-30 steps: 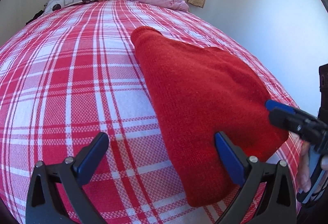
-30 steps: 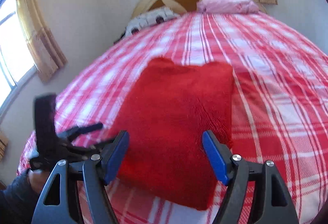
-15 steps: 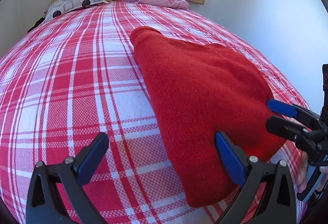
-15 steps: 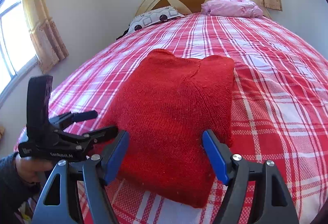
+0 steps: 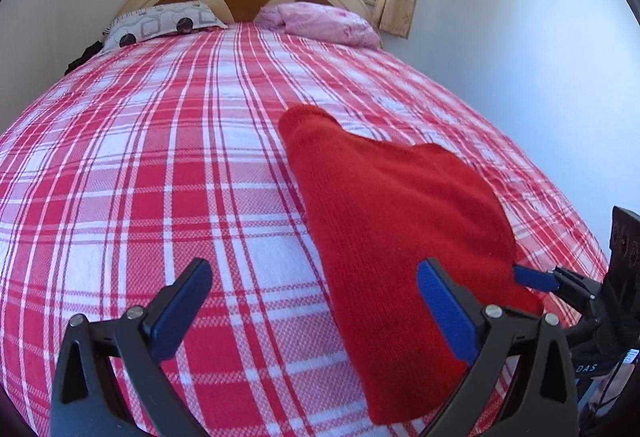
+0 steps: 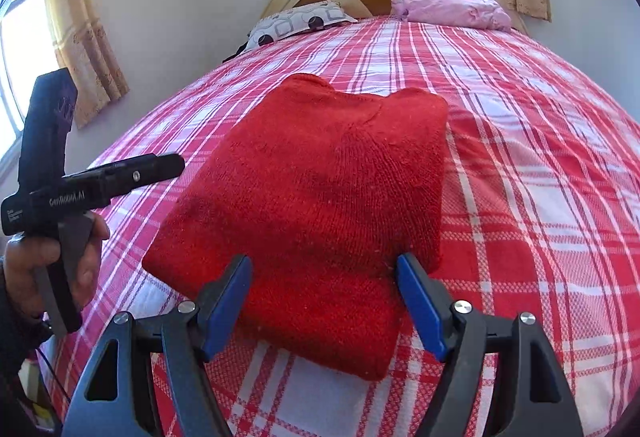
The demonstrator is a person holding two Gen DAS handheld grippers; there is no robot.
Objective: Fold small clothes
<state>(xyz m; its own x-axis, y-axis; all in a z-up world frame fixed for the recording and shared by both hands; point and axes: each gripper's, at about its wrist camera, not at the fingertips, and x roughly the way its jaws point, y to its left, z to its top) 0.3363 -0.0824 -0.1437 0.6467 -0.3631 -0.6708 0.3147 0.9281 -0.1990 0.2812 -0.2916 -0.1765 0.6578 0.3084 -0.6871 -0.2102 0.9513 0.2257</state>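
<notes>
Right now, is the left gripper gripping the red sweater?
No. The left gripper is open over the plaid bedspread, beside the folded red sweater.

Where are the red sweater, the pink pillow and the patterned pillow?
red sweater (image 6: 320, 197), right wrist view, middle of the knit.
pink pillow (image 6: 452, 7), right wrist view, centre.
patterned pillow (image 5: 160, 21), left wrist view, centre.

Sweater (image 6: 316, 197) on bed (image 6: 540, 197)
</notes>
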